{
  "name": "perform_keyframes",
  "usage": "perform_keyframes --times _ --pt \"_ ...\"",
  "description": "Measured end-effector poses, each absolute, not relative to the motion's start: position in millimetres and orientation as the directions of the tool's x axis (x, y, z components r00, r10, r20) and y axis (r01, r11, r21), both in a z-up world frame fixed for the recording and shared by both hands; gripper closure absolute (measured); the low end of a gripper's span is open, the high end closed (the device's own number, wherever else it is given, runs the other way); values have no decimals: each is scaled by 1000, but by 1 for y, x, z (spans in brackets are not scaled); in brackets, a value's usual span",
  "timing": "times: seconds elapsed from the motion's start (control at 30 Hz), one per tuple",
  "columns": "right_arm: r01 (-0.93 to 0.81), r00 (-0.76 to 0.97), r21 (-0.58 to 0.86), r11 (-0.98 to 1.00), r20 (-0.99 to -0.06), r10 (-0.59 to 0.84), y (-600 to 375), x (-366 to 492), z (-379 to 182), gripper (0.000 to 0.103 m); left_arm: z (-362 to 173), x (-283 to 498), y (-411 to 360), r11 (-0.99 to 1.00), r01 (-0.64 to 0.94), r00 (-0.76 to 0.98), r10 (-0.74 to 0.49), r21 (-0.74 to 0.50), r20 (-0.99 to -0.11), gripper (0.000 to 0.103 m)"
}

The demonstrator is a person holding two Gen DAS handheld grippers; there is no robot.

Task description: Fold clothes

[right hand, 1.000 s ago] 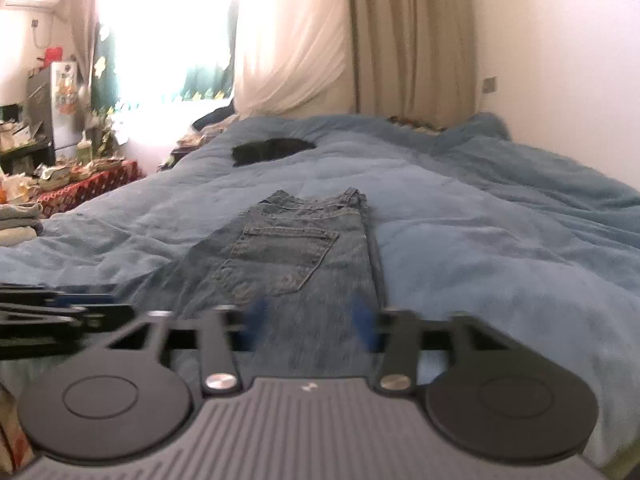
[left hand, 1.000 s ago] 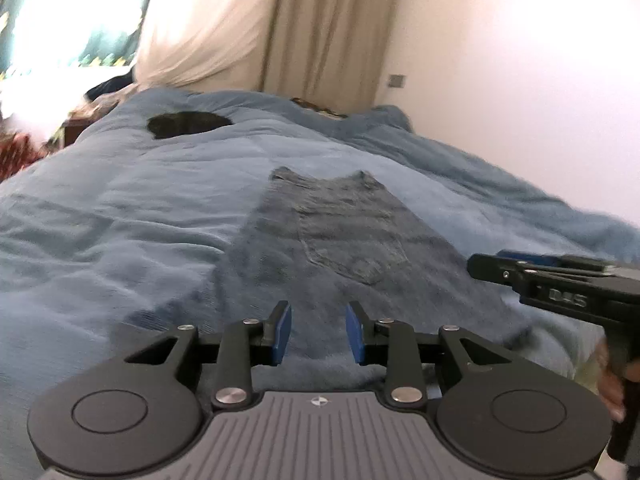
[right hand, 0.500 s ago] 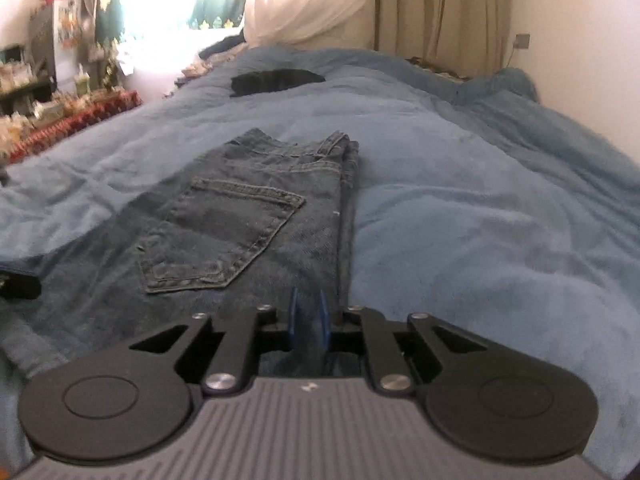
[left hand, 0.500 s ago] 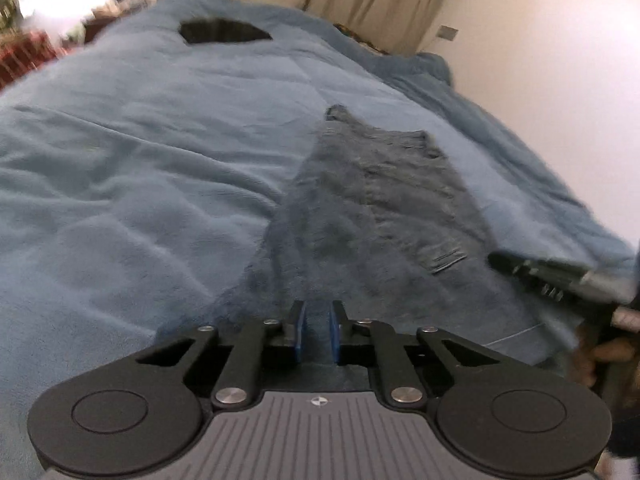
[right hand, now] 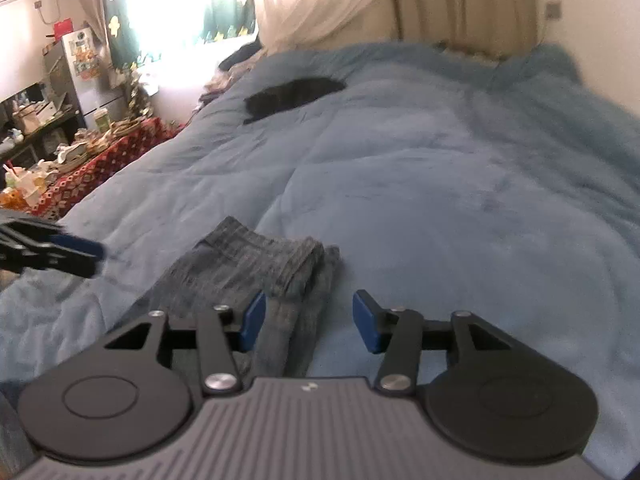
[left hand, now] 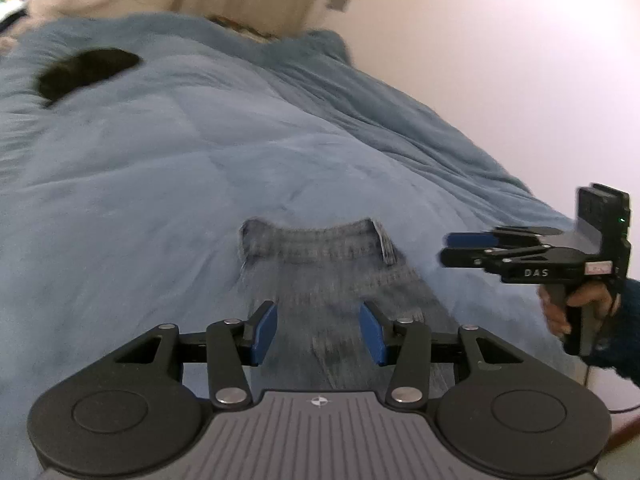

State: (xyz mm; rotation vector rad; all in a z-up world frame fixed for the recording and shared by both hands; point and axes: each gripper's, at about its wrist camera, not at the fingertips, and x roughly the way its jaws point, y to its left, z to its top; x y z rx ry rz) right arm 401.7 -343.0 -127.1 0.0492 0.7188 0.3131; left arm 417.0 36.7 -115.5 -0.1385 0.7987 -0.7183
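Note:
Blue jeans (left hand: 316,252) lie on the blue blanket (left hand: 160,168), waistband at the far end. My left gripper (left hand: 318,334) hovers over the blurred denim. Its jaws are opening, and the cloth lies below and between the blue pads (left hand: 262,334) without being pressed. In the right wrist view the jeans (right hand: 248,260) show a doubled edge on their right side. My right gripper (right hand: 308,326) is over that edge, its jaws also opening and gripping nothing. Each gripper shows in the other's view: the right gripper (left hand: 456,248) at the right, the left gripper (right hand: 76,252) at the left.
A black garment (left hand: 84,72) lies far up the bed, also seen as a black garment (right hand: 296,94). A pale wall (left hand: 500,80) runs along the right side. A cluttered table with a red cloth (right hand: 100,160) stands left of the bed. A hand (left hand: 568,308) holds the right gripper.
Both grippers drew their jaws nearly shut half a second ago and now stand apart. Both moved forward along the jeans, so the waistband is now close ahead.

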Motion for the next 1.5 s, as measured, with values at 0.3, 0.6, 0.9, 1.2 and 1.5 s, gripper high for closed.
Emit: perform_keyframes --times 0.3,0.6,0.9,1.2,1.5 --pt "-245 578 302 921 -717 389 -356 494 -162 48 -167 535 14 736 520 346 -646 -434 -681 58" --pt "-305 537 329 893 -715 447 -344 509 -169 80 -183 547 10 673 515 298 -721 -530 -626 87" --pt "-404 629 242 882 -626 460 -326 442 -95 82 -100 481 34 651 597 379 -744 -469 -551 89" --pt "-532 680 67 844 -559 474 -288 308 -49 80 -53 350 62 625 662 402 -762 -414 -508 88" --pt "-582 695 -101 807 -576 430 -252 184 -105 76 -103 236 65 645 706 387 -698 -292 -602 86"
